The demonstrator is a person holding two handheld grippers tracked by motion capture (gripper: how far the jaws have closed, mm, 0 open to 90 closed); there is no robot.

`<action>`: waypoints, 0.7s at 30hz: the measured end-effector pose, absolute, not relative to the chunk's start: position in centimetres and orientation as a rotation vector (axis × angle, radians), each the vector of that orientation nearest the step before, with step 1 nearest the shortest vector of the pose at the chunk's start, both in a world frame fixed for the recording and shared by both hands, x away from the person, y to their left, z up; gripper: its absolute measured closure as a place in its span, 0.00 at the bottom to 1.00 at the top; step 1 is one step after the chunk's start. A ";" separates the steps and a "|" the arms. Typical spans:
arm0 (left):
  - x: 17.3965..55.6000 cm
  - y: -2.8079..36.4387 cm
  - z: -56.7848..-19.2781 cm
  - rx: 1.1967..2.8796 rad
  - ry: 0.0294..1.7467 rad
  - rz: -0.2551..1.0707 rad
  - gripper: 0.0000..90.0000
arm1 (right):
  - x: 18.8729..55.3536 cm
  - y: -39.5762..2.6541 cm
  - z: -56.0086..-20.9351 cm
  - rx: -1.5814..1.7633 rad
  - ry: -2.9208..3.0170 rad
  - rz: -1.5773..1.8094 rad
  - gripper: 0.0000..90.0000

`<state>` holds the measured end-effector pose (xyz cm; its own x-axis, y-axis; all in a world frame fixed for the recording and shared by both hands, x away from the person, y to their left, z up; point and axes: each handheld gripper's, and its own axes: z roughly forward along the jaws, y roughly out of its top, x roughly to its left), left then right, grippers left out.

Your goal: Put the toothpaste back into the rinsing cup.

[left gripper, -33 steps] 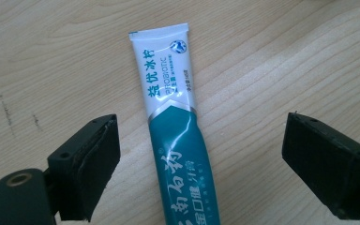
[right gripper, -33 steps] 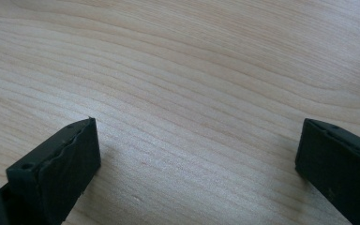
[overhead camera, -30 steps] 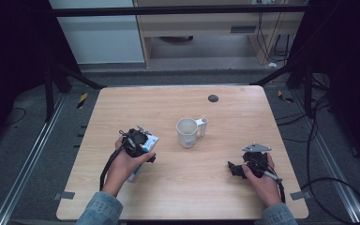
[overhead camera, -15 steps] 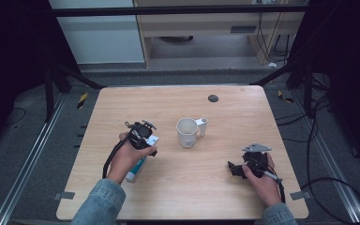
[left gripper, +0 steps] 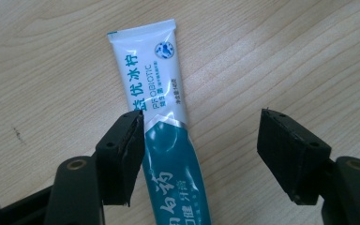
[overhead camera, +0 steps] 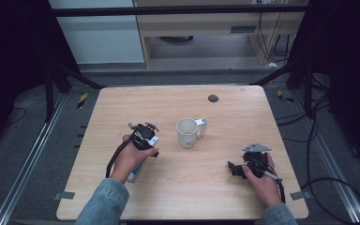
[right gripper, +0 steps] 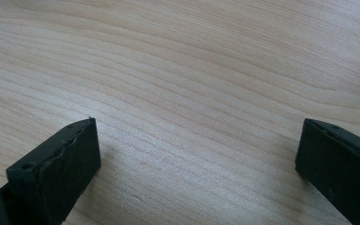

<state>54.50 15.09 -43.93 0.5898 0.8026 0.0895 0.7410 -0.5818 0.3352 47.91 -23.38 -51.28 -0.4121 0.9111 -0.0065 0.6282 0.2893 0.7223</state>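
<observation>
Toothpaste tube (left gripper: 161, 136) lies flat on the table (overhead camera: 243, 117), between the left gripper (left gripper: 201, 154) jaws but off-centre: its edge touches the left jaw, while a clear gap separates it from the right jaw. Its long axis runs away from the jaws, crimped end farthest out, roughly along the gripper's line of sight with a slight tilt. Jaws apart, not clamped. My guess is that closing now would pinch the tube across its width. Left hand (overhead camera: 130, 157) is plainly the nearer one. Right gripper (right gripper: 197, 154) sits well apart, jaws spread over bare wood. Mug (overhead camera: 187, 132) stands between the two grippers, farther out.
</observation>
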 end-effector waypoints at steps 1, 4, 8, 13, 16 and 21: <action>54.5 15.1 -44.0 2.560 1.272 0.334 0.36 | 47.9 -23.4 -51.3 1.378 2.145 0.910 0.01; 54.6 15.2 -44.0 2.565 1.281 0.325 0.37 | 47.9 -23.4 -51.3 1.381 2.143 0.912 0.01; 54.9 15.3 -44.0 2.574 1.293 0.321 0.41 | 47.9 -23.4 -51.3 1.381 2.143 0.912 0.00; 55.3 15.5 -44.2 2.577 1.302 0.318 0.46 | 47.9 -23.4 -51.3 1.382 2.143 0.912 0.01; 55.6 15.9 -44.2 2.575 1.327 0.334 0.49 | 47.9 -23.4 -51.3 1.381 2.143 0.912 0.01; 56.5 16.5 -44.9 2.557 1.374 0.305 0.51 | 47.9 -23.4 -51.3 1.381 2.143 0.912 0.00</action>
